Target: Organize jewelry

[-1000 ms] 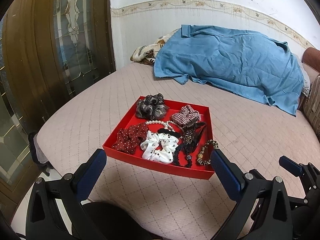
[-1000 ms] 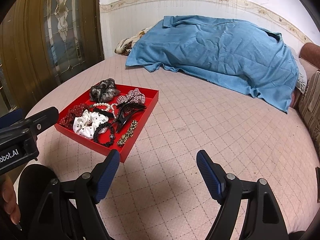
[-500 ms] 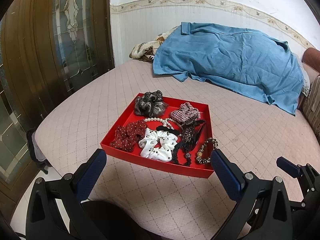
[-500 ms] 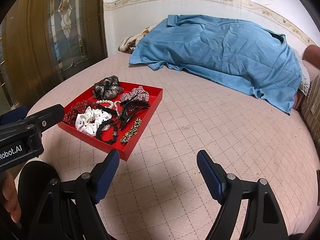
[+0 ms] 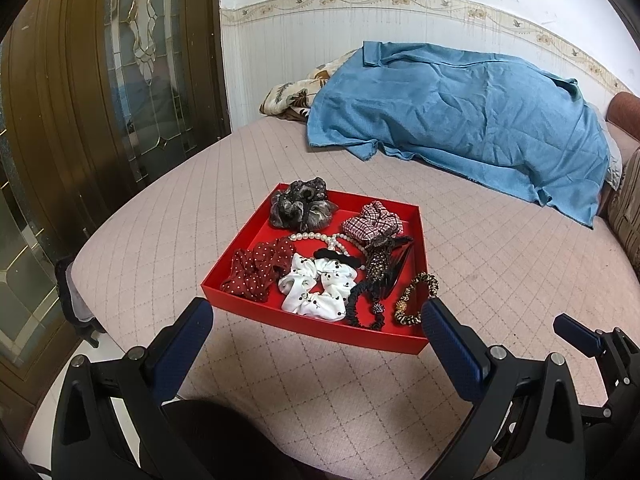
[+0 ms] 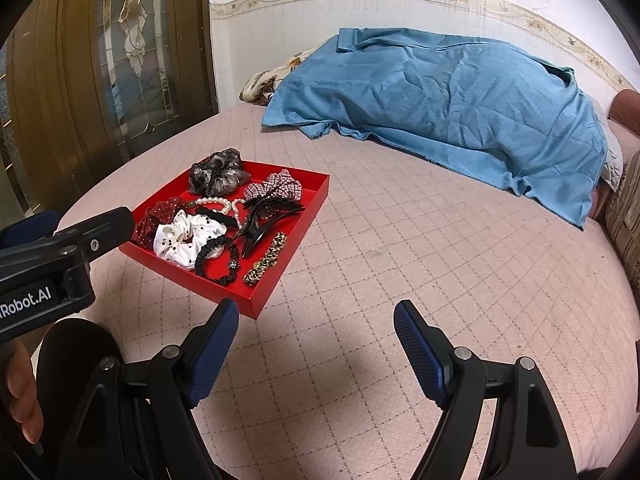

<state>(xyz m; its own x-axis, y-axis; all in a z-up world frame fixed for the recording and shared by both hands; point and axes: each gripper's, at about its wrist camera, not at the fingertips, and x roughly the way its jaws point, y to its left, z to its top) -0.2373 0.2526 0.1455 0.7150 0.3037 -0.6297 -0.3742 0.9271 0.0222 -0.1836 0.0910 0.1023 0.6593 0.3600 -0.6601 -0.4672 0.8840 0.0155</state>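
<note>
Both grippers hang over the near edge of the bed (image 5: 500, 264) with their jaws spread wide and nothing between them. The left gripper (image 5: 316, 324) faces the red tray (image 5: 316, 330) head on, its fingers framing the tray's near wall, which suits reaching straight in. The right gripper (image 6: 316, 332) points at bare bedspread to the right of the tray, well placed either to receive pieces or to stand clear.

All the task's pieces lie inside the tray, crowded and partly overlapping. A grey scrunchie (image 5: 302, 204) sits at the far left, a plaid scrunchie (image 5: 374, 222) at the far right, and a pearl string (image 5: 320, 237) runs between them. Nearer lie a dotted red scrunchie (image 5: 258, 270), a white scrunchie (image 5: 316, 288), a black beaded band (image 5: 362, 304) and a gold band (image 5: 416, 294), with a black claw clip (image 6: 264, 216) across the middle. This fits pieces either gathered in or waiting to be sorted out. A blue sheet (image 5: 460, 120) is heaped at the far end.
</note>
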